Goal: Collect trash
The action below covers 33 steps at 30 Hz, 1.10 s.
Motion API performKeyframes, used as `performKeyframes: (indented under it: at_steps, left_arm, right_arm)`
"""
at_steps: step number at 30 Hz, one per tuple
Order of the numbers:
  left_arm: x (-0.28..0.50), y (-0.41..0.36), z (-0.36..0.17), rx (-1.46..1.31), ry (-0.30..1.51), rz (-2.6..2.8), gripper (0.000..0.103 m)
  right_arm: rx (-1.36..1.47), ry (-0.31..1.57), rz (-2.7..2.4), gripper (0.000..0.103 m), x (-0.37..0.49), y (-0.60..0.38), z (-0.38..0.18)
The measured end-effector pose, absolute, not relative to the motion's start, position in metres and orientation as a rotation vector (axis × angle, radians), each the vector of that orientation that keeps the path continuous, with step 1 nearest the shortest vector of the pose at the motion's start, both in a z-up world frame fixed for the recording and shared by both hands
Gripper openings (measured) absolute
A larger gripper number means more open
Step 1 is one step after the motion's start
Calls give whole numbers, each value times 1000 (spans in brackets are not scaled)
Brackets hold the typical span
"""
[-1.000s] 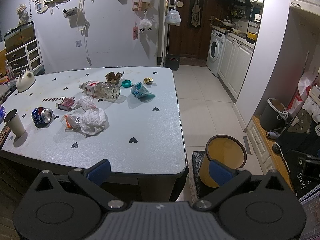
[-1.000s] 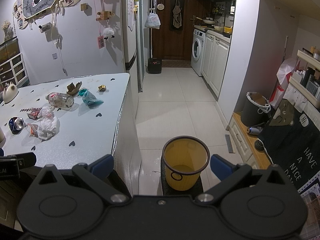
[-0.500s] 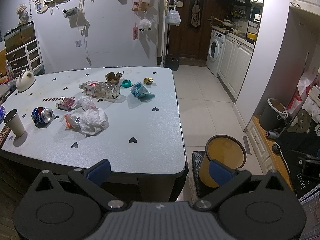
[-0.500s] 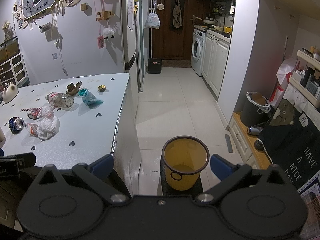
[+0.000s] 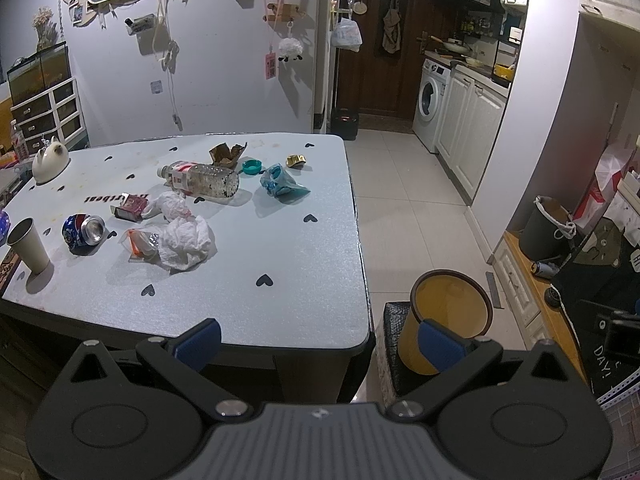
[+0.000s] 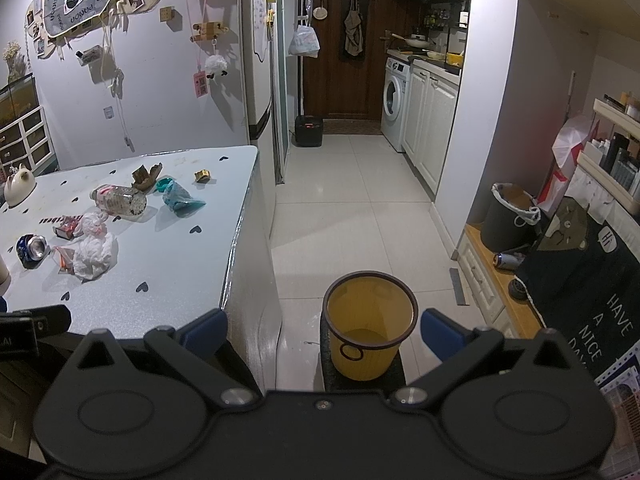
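Note:
Trash lies scattered on the pale table (image 5: pixel 280 304): a clear plastic bottle (image 5: pixel 200 179), crumpled white tissue (image 5: pixel 185 242), a crushed blue can (image 5: pixel 83 230), a teal wrapper (image 5: pixel 281 185), a teal cap (image 5: pixel 252 167), torn brown cardboard (image 5: pixel 227 153), a gold wrapper (image 5: pixel 296 160) and a small red box (image 5: pixel 130 207). A yellow bin (image 6: pixel 370 322) stands on the floor right of the table; its rim (image 5: pixel 452 304) also shows in the left wrist view. My left gripper (image 5: pixel 318 342) hangs open before the table's near edge. My right gripper (image 6: pixel 324 330) is open above the bin. Neither holds anything.
A paper cup (image 5: pixel 29 245) stands at the table's left edge and a white teapot (image 5: pixel 49 159) at the far left. A dark lined bin (image 6: pixel 510 218) and a black mat (image 6: pixel 588 280) lie at the right. Tiled floor (image 6: pixel 352 200) runs toward a washing machine (image 6: pixel 394 104).

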<state>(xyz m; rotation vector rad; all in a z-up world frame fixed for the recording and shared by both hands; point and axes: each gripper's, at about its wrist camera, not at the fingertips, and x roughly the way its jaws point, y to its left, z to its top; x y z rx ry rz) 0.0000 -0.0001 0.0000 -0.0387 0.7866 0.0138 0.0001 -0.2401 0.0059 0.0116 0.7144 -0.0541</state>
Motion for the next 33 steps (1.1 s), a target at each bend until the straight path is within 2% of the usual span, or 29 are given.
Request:
performKeyframes:
  at_steps: [18, 33]
  left_arm:
    - [20, -14, -7, -97, 771, 115, 103]
    - [71, 80, -14, -162, 741, 291, 103]
  right_arm:
    - [-9, 729, 20, 103, 32, -261, -9]
    - [-10, 727, 124, 103, 106, -208, -18]
